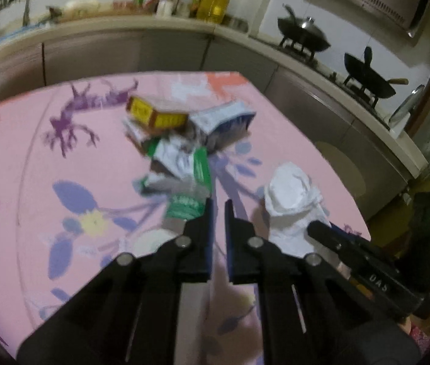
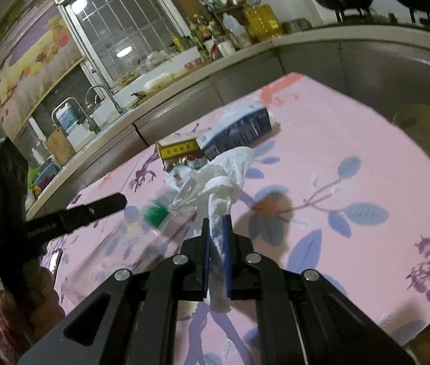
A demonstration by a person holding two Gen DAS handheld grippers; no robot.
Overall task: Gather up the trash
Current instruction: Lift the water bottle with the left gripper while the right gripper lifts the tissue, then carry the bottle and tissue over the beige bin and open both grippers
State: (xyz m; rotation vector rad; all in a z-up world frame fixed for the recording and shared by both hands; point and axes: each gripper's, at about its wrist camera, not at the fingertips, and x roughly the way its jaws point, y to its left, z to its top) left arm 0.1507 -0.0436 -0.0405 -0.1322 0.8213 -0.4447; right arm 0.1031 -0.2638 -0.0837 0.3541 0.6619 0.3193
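Observation:
A pile of trash lies on the pink flowered table (image 1: 32, 140): a red-yellow box (image 1: 154, 112), a blue-white carton (image 1: 224, 124), crumpled green-white wrappers (image 1: 181, 164) and a green-capped clear bottle (image 1: 181, 210). My left gripper (image 1: 217, 210) hovers just right of the bottle's cap, jaws nearly together with a narrow gap and nothing between them. My right gripper (image 2: 217, 225) is shut on a white tissue (image 2: 215, 182), lifted over the table. The tissue (image 1: 290, 194) and right gripper also show in the left wrist view. The boxes (image 2: 215, 140) and green cap (image 2: 154, 216) show in the right wrist view.
A kitchen counter (image 1: 123, 30) with sink, bottles and oil jug (image 1: 215, 0) runs behind the table. Two woks (image 1: 303, 36) sit on the stove at right. The left gripper (image 2: 78, 216) shows at the left of the right wrist view.

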